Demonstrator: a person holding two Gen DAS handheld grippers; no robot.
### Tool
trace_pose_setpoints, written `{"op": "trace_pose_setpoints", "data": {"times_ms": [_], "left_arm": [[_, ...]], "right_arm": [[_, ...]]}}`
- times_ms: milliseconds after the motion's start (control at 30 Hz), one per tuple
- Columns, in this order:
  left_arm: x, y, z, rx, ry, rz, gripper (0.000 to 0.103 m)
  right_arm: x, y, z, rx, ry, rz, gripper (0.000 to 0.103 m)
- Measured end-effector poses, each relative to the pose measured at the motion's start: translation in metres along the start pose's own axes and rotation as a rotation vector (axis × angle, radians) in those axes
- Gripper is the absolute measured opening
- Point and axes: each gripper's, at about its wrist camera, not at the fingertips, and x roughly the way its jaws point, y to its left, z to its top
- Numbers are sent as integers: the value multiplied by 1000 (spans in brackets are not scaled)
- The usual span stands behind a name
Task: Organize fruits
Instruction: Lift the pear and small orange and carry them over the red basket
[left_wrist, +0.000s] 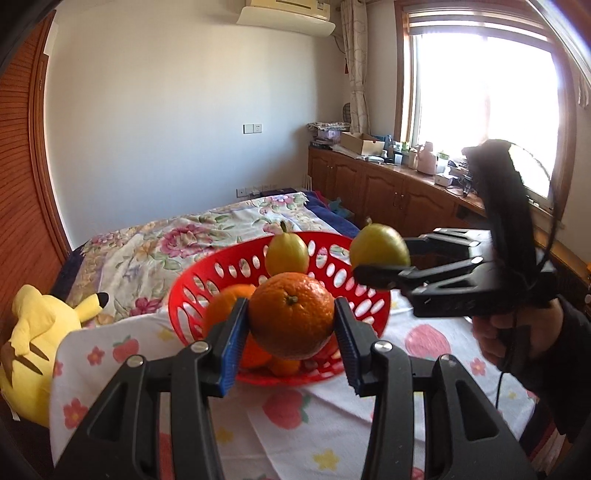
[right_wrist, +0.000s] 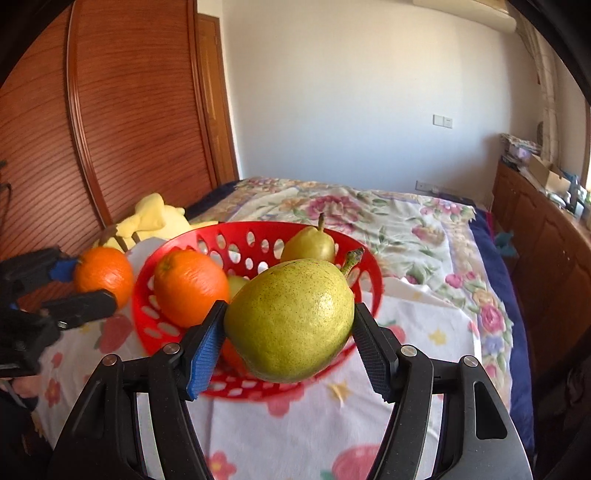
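Two fruits gripped: left gripper (left_wrist: 291, 325) clamps orange (left_wrist: 291, 315), right gripper (right_wrist: 290, 332) pear (right_wrist: 290, 319); lower gently into red basket (left_wrist: 192, 284).

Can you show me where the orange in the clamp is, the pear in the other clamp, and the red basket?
orange (left_wrist: 291, 315): left wrist view, middle of its peel.
pear (right_wrist: 290, 319): right wrist view, centre of its green skin.
red basket (right_wrist: 258, 243): right wrist view, far wall with the holes.
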Motion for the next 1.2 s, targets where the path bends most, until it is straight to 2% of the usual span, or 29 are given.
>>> {"op": "trace_pose_setpoints", "data": {"times_ms": [233,567,867,1200], "left_arm": [[19,10,18,5,-2,7,44],[44,13,24,12,25,23,44],[62,10,28,7,46,34,44],[86,5,29,14,85,49,44]], "right_arm": [[36,-7,5,-11,35,0,69],[52,-11,3,-41,63,-25,69],[58,-13,3,-26,76,-9,70],[30,-32,6,50,5,9,72]]}}
